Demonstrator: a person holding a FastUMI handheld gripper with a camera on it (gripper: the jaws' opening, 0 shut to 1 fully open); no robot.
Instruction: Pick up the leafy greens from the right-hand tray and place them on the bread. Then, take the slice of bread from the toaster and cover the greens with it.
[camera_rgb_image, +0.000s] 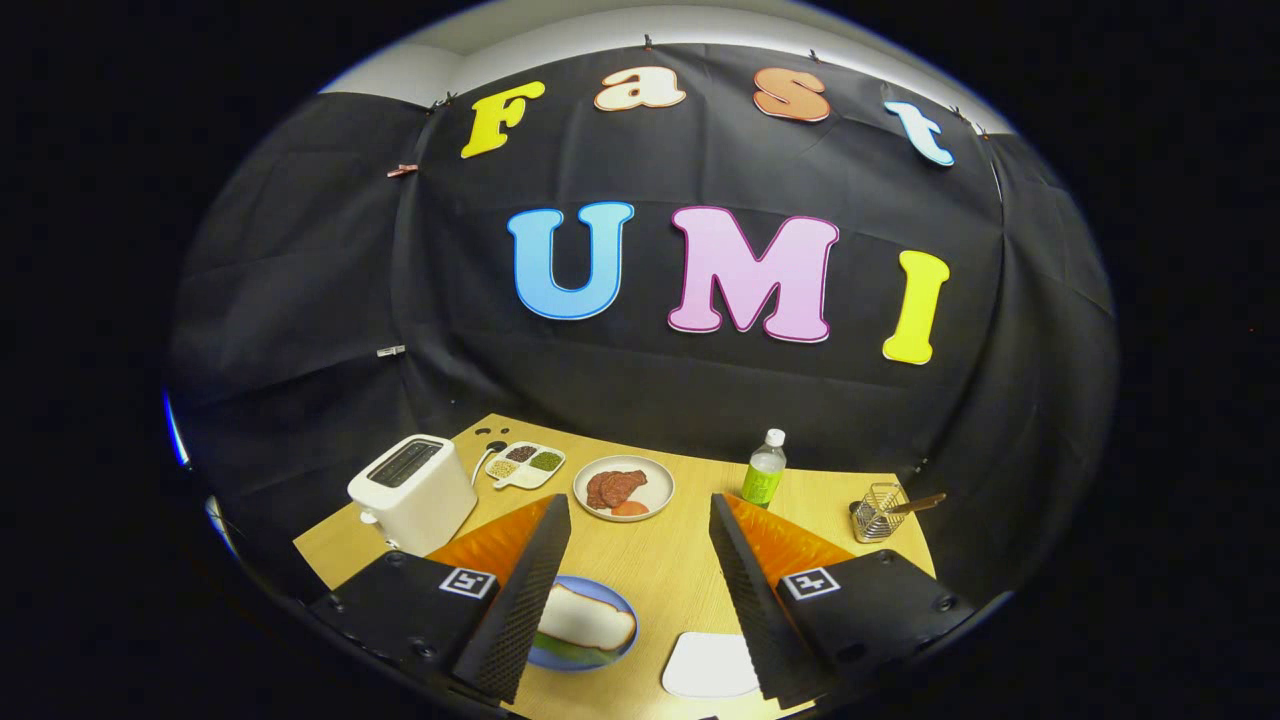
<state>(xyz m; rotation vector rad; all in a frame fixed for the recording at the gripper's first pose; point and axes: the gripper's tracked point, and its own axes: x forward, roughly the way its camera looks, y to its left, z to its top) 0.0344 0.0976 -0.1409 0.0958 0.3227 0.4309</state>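
Gripper (640, 590) held high over the wooden table (690, 560), fingers spread wide apart, nothing between them.

Below, just inside the left finger (520, 600): blue plate (610, 600) carrying a slice of bread (585, 618). A green edge (570, 652) pokes out under the near side of the slice, most likely the leafy greens with bread laid over them. Whether another slice lies beneath cannot be made out. The slice's long axis runs across the line of the fingers, tilted slightly.

White tray (708, 665) sits near the inner side of the right finger (750, 590), bare on top.

Toaster (412, 492) stands ahead and to the left, beyond the left finger, slot facing up; slot looks dark, no slice visibly sticking out.

Judgement: greens and cover slice appear placed, so the task looks at or near its end. The stack lies down and left of the tool's midline, closer to the left finger; any correction would mean dropping and shifting left.

Further off: plate of meat slices (625, 488), divided dish (527, 465), green bottle (764, 468), wire basket (880, 512).
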